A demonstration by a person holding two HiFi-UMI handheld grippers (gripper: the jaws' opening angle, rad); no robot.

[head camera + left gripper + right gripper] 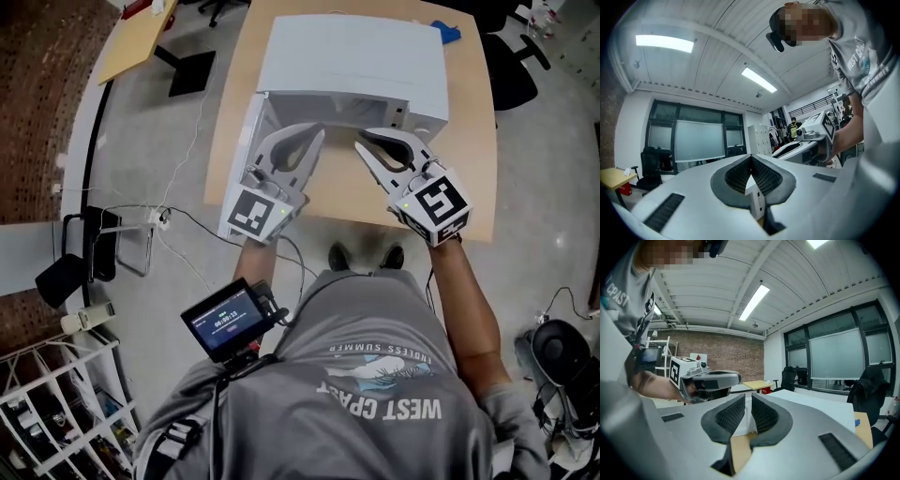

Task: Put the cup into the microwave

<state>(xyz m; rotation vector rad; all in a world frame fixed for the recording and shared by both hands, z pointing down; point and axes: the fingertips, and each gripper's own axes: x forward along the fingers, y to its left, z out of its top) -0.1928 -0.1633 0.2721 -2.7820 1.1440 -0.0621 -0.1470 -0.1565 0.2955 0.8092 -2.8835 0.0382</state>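
The person's grey T-shirt [375, 375] is nearest the head camera, with a small lit screen [225, 322] mounted at the left hip. Both forearms reach forward, and each hand carries a gripper with a marker cube at its rear.

The left gripper [319, 135] has its 2 jaws drawn together. The pads meet at the tips with nothing between them. Its own view shows a white edge with small dark slots just behind the closed pads.

The right gripper [360, 143] is narrow. Its 2 jaws stand a slim gap apart, parallel and empty, and bare wood and a white wall show through the gap.

The 2 grippers angle in toward each other, tips near but apart. They are held above the front part of a light wooden table [469, 141].

Just beyond them the white microwave [352, 56] stands on that table. Its door [246, 141] is swung open on the left side, just beside the left gripper. The cup shows in no view, so where it is cannot be told.

Past the microwave, a blue object [448, 33] lies at the table's far right corner. Dark office chairs [511, 66] stand on the grey floor behind.
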